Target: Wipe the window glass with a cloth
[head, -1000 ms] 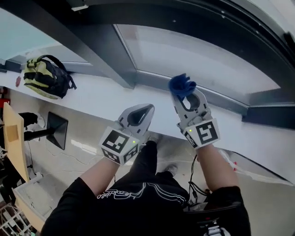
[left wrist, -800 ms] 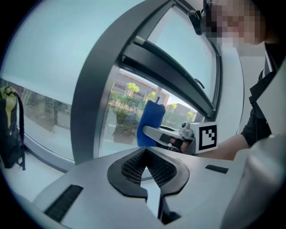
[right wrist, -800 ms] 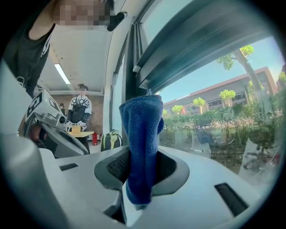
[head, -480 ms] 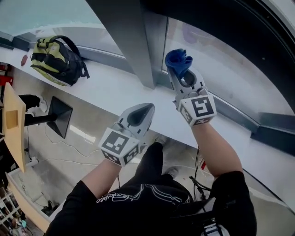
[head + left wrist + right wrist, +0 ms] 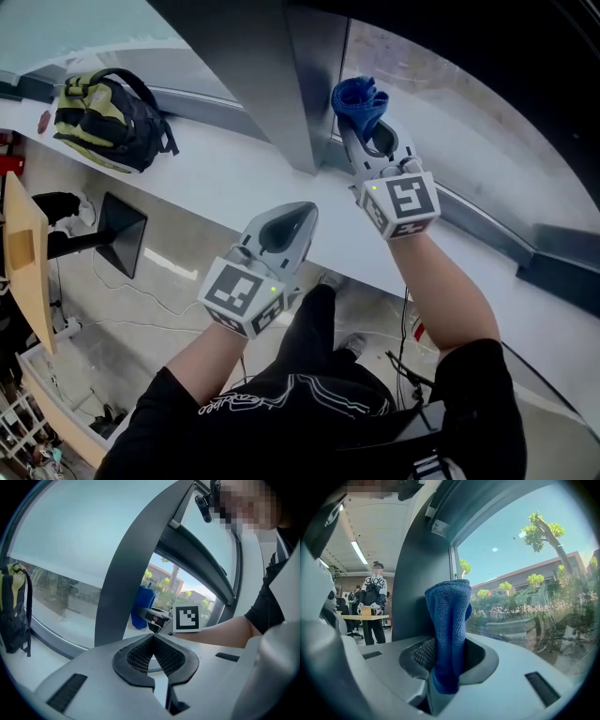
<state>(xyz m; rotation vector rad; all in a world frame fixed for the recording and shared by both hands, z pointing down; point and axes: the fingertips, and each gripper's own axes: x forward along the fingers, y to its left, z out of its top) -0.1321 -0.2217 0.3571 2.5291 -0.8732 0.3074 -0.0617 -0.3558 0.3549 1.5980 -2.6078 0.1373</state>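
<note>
**Right gripper view: blue cloth pinched, up by the pane**

right gripper (image 5: 359,120) is clamped on the blue cloth (image 5: 447,630). The cloth stands up out of the jaws as a folded wad and sticks well past the tips.

- window glass (image 5: 525,583) is ahead of the tips and off to their right, with trees and a building visible through it.
- dark frame post (image 5: 417,573) is just left of the cloth.
- can't tell whether the cloth touches the glass.
- head view: the cloth end sits where the post meets the pane, above the white sill (image 5: 216,178).

left gripper (image 5: 152,641) has its jaws pressed together with nothing between them.

- it is lower than the right gripper and to its left, apart from it.
- its tips are over the near edge of the sill, aimed toward the post.
- from its camera, the right gripper and cloth show ahead, just past its tips and to the right of the post.
- backpack (image 5: 103,117) lies on the sill well to the left of the left gripper.
</note>
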